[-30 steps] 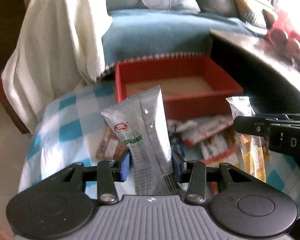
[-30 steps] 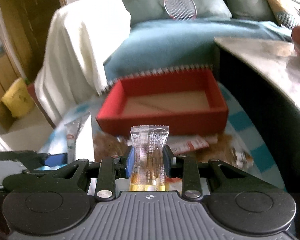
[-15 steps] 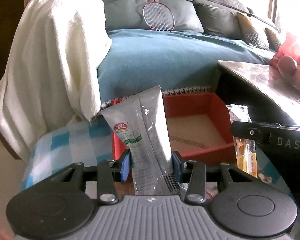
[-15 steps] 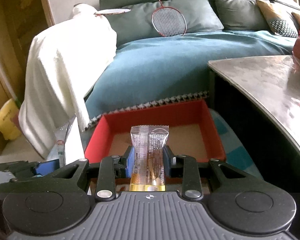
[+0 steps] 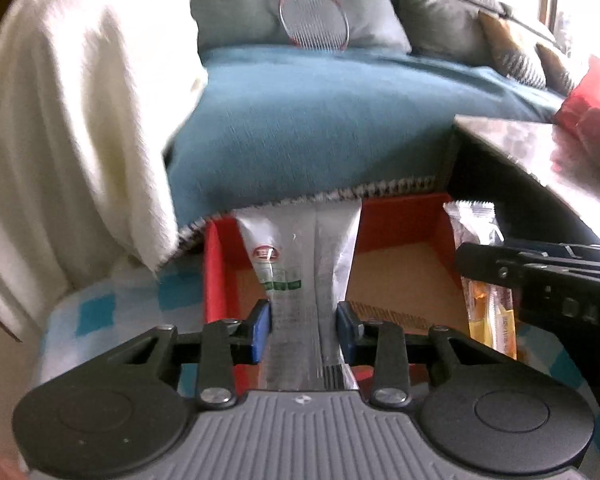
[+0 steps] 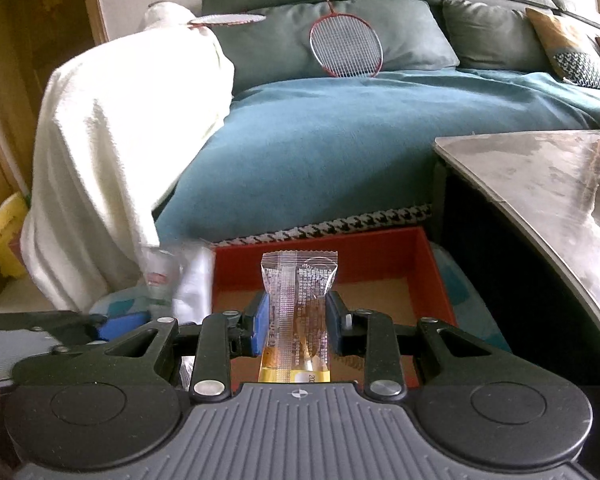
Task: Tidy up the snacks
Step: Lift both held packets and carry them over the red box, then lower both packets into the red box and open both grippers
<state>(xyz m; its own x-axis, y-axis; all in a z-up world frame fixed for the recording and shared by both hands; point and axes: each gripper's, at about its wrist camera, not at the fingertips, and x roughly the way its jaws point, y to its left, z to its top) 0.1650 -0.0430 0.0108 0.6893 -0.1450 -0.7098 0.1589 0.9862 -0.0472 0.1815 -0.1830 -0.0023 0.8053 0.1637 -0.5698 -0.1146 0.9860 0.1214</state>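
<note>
Holding a silver foil snack packet (image 5: 300,280) upright between its blue pads, the left gripper (image 5: 303,330) is clamped on it, in front of the open red cardboard box (image 5: 400,216). The right gripper (image 6: 296,326) pinches a clear plastic snack sachet with yellow bottom (image 6: 298,304), also upright, near the same box (image 6: 380,254). The box lies on a blue checked cloth (image 5: 100,308), before the teal blanket (image 6: 340,152).
</note>
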